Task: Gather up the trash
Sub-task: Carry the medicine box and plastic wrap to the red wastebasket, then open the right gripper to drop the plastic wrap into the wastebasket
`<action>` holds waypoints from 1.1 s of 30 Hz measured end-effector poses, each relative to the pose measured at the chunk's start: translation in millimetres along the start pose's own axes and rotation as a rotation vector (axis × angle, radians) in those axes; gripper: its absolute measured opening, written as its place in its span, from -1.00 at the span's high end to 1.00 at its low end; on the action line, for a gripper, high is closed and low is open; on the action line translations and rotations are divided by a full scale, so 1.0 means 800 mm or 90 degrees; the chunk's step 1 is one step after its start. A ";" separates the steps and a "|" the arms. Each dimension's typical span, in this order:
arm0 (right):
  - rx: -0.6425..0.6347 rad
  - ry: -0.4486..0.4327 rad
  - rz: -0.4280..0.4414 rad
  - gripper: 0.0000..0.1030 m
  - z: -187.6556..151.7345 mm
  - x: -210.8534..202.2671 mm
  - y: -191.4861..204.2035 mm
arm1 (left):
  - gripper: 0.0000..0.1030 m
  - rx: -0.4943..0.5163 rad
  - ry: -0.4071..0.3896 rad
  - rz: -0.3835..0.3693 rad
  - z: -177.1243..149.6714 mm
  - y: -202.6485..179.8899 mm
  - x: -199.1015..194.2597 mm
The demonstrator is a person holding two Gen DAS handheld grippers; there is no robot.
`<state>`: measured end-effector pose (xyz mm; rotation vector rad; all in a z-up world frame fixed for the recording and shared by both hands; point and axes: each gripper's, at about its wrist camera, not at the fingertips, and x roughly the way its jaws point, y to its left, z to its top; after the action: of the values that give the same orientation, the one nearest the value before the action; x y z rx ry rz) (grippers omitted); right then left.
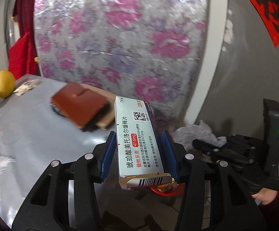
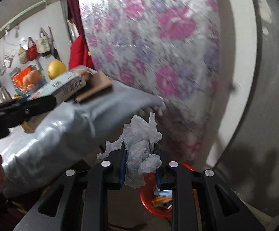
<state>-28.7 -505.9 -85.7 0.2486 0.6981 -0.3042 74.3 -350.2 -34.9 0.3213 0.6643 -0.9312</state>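
— So, what has the left gripper (image 1: 139, 152) got?
— Its blue pads pinch a pale medicine box (image 1: 138, 140), centre frame.
— And the right gripper (image 2: 140, 165)?
— Clamped on crumpled white tissue (image 2: 141, 144), low centre, above a red bin (image 2: 149, 202) holding wrappers.

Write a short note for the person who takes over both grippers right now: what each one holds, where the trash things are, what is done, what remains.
Left gripper: shut on the medicine box.
Right gripper: shut on the crumpled tissue.
Red bin: on the floor below the right gripper, already holding some wrappers.
Done: both pieces picked up and carried off the table.
Left: drop both into the bin; paper scraps near the yellow fruit probably still need collecting.
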 end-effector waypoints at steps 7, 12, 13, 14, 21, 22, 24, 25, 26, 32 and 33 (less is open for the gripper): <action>0.032 0.050 -0.021 0.54 -0.036 0.039 -0.033 | 0.06 0.024 0.036 -0.019 -0.013 -0.024 0.030; 0.049 0.089 -0.034 0.53 -0.062 0.069 -0.051 | 0.06 0.032 0.064 -0.027 -0.025 -0.034 0.050; 0.051 0.101 -0.042 0.53 -0.070 0.080 -0.055 | 0.06 0.034 0.068 -0.028 -0.026 -0.035 0.054; 0.054 0.115 -0.048 0.51 -0.078 0.091 -0.060 | 0.06 0.036 0.073 -0.030 -0.029 -0.037 0.058; 0.101 0.238 -0.068 0.28 -0.147 0.189 -0.098 | 0.06 0.052 0.116 -0.036 -0.053 -0.047 0.091; 0.109 0.238 -0.070 0.20 -0.150 0.190 -0.101 | 0.06 0.053 0.123 -0.036 -0.056 -0.048 0.096; 0.126 0.220 -0.066 0.14 -0.148 0.182 -0.109 | 0.06 0.054 0.131 -0.036 -0.061 -0.049 0.103; 0.129 0.210 -0.065 0.14 -0.144 0.177 -0.112 | 0.06 0.055 0.135 -0.037 -0.064 -0.049 0.106; 0.132 0.201 -0.066 0.14 -0.140 0.173 -0.115 | 0.06 0.057 0.138 -0.036 -0.066 -0.049 0.108; 0.165 0.169 -0.043 0.14 -0.117 0.156 -0.133 | 0.06 0.054 0.147 -0.037 -0.069 -0.049 0.115; 0.169 0.172 -0.033 0.12 -0.118 0.159 -0.132 | 0.06 0.052 0.149 -0.037 -0.070 -0.049 0.115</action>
<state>-29.7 -597.8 -252.5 0.5313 0.9317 -0.4186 59.5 -401.2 -136.1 0.4906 0.8542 -0.9868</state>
